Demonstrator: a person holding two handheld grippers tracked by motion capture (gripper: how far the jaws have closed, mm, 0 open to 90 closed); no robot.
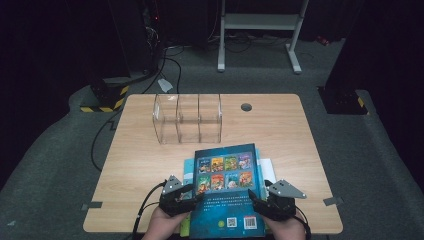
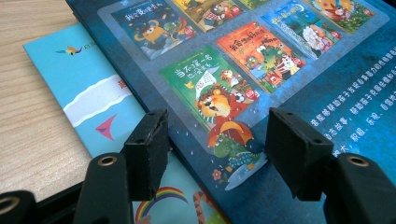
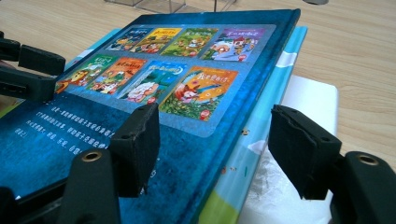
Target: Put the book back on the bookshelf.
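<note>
We have both grippers at the near edge of the table point(image 1: 150, 150), one at each side of the dark blue book point(image 1: 227, 190) that tops a small stack. The left gripper point(image 2: 212, 154) and the right gripper point(image 3: 212, 149) both stand wide open, holding nothing. If we close on one edge only, the glossy hardcover may slide off the light blue book point(image 2: 88, 93) beneath, or we may pinch both together. Its back cover shows eight small picture panels. The clear divider rack point(image 1: 187, 119) stands farther off.
</note>
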